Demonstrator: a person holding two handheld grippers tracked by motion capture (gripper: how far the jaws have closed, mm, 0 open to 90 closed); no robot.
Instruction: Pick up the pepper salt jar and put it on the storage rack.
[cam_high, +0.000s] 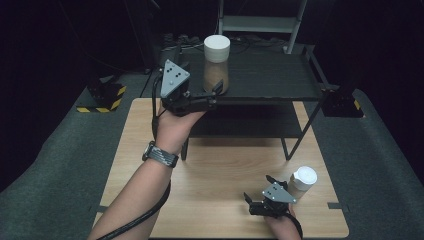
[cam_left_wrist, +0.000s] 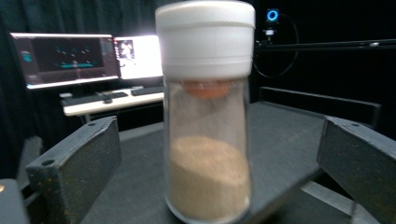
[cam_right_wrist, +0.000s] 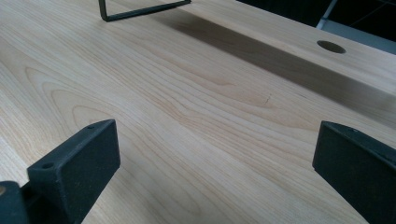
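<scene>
A glass jar (cam_high: 216, 65) with a white cap and tan powder stands upright at the front left of the black shelf's top (cam_high: 270, 75). My left gripper (cam_high: 216, 94) is open at the shelf's front edge, a jaw on either side of the jar's lower part. In the left gripper view the jar (cam_left_wrist: 208, 140) sits between the wide jaws of the left gripper (cam_left_wrist: 219, 154) with a gap on both sides. A second white-capped jar (cam_high: 303, 180) stands on the wooden table (cam_high: 225, 165), just right of my right gripper (cam_high: 257, 187). The right gripper (cam_right_wrist: 217, 158) is open over bare wood.
The black shelf has a lower level and thin legs (cam_right_wrist: 140, 11) on the table. A round hole (cam_right_wrist: 331, 46) is in the tabletop. Monitors (cam_left_wrist: 65, 56) glow behind the shelf. A yellow-black striped base (cam_high: 102, 97) sits on the floor at left.
</scene>
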